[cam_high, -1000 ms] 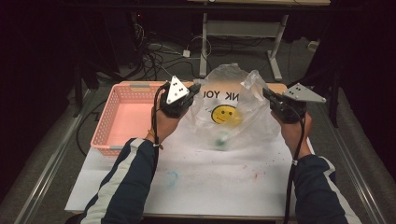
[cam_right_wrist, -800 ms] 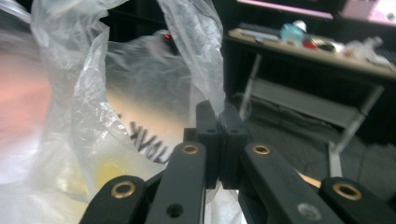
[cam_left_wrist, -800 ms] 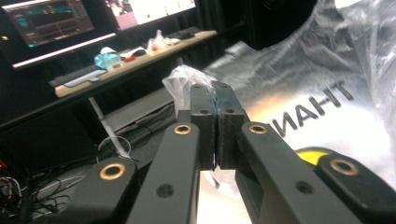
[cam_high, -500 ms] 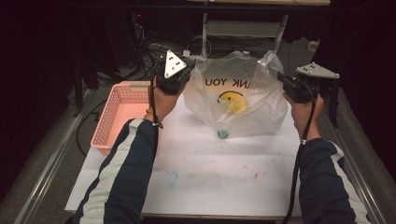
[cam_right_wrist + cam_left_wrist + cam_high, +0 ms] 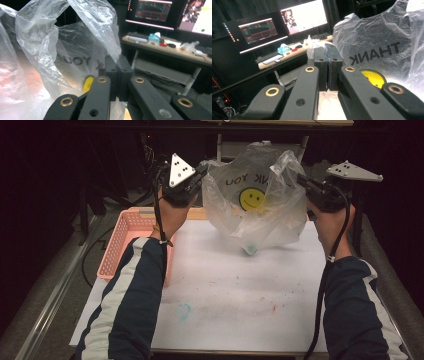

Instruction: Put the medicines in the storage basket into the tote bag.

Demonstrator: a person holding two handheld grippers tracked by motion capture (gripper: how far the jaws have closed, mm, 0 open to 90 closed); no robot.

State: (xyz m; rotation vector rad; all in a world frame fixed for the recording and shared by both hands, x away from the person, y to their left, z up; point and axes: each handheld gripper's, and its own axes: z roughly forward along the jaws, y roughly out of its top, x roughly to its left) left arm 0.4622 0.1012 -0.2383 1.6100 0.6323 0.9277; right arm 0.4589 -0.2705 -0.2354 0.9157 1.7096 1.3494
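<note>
White table (image 5: 220, 290) below, pink basket (image 5: 131, 240) at its left edge. Big clear plastic bag (image 5: 255, 205) w/ smiley print hangs above the table's far half, stretched betw. both hands. Left gripper (image 5: 196, 176) pinching one handle, jaws pressed together on film; right gripper (image 5: 301, 179) same on the other. Looks like the lift step. Next prob: carry it level, keep both pinches tight so small item (image 5: 248, 249) inside doesn't spill.

Plastic bag (image 5: 260, 205): thin, clear, crinkled film, glossy, with matt black lettering and a yellow printed face. Left gripper (image 5: 327, 58) and right gripper (image 5: 117, 65): matt black jaws, moulded, with brass-coloured bushings. Basket (image 5: 127, 240) beside the left gripper: pink perforated plastic. Table cover (image 5: 240, 295) below: white, matt, stained
</note>
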